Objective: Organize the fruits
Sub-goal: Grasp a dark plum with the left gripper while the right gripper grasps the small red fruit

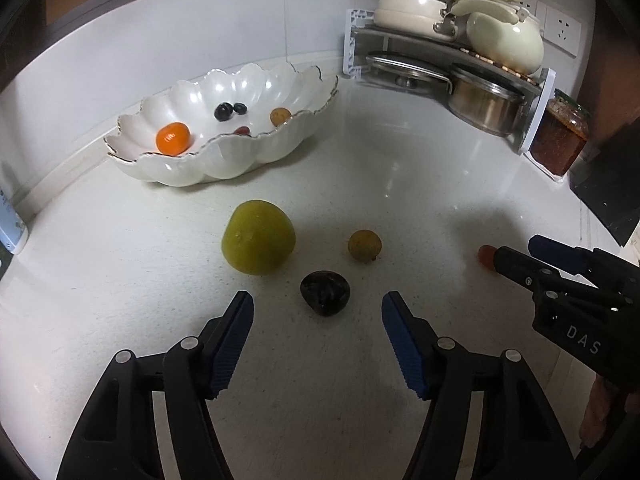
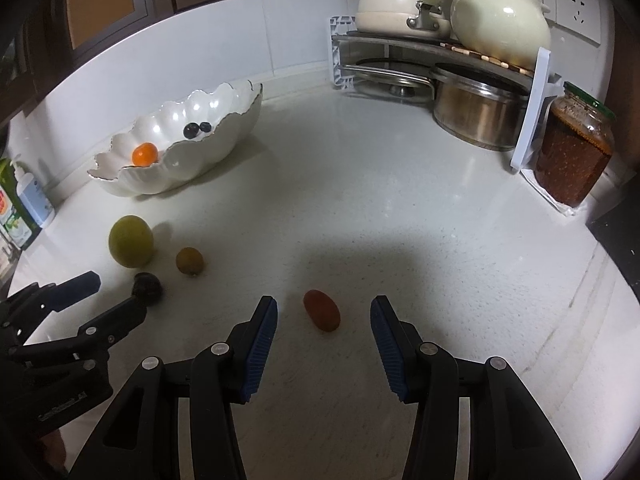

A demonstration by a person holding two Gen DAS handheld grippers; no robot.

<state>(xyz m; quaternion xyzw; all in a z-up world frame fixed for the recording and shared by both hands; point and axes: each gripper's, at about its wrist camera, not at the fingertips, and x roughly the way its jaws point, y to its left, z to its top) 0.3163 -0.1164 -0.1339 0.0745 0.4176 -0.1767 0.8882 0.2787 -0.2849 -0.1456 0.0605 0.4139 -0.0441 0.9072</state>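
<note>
Both claws tilt downward, jaws apart: left claw (image 1: pixel 318 306) before dark fruit (image 1: pixel 325 292), right claw (image 2: pixel 324 312) before red fruit (image 2: pixel 321 310).

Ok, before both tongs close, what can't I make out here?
- Red fruit, left wrist view: mostly hidden behind the right tongs.
- Dark fruit, right wrist view: partly covered by the left tongs.
- Small red item in the white bowl, left wrist view: the rim hides it.
</note>
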